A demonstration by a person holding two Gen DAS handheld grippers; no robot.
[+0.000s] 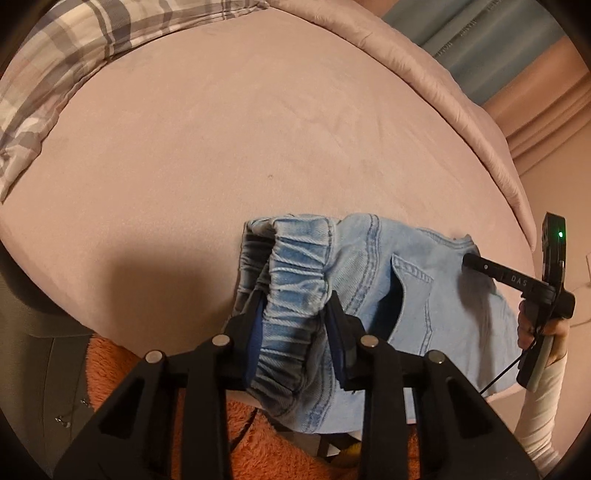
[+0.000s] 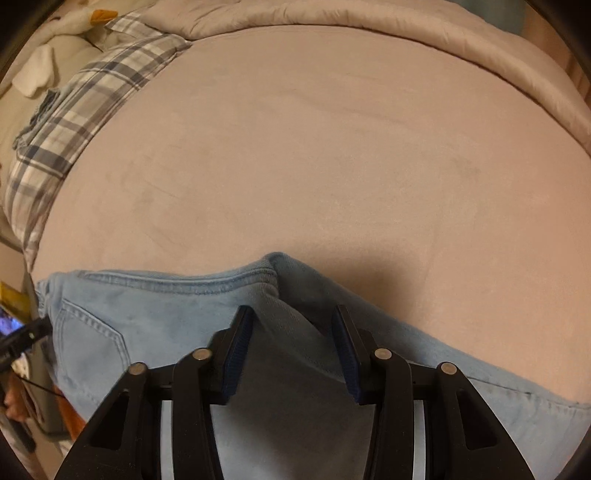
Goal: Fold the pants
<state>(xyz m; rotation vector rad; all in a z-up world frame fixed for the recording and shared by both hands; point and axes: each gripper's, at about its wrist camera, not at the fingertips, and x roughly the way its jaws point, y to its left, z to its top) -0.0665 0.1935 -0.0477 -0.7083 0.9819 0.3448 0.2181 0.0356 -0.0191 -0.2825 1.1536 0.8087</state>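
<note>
Light blue denim pants (image 1: pixel 424 295) lie at the near edge of a pink bed (image 1: pixel 240 129). My left gripper (image 1: pixel 293 306) straddles the bunched elastic waistband (image 1: pixel 295 266), which fills the gap between its fingers. My right gripper (image 2: pixel 291 321) hovers with its fingers wide apart over a raised fold of the pants (image 2: pixel 166 314) near the crotch seam; denim lies between and under the fingers. The right gripper also shows in the left wrist view (image 1: pixel 517 280), held by a hand at the pants' right side.
A plaid pillow (image 2: pixel 74 122) lies at the bed's far left. A bunched pink quilt (image 1: pixel 461 122) runs along the far right edge. An orange fluffy rug (image 1: pixel 147 387) is below the bed edge. A stuffed duck (image 2: pixel 81 18) sits far left.
</note>
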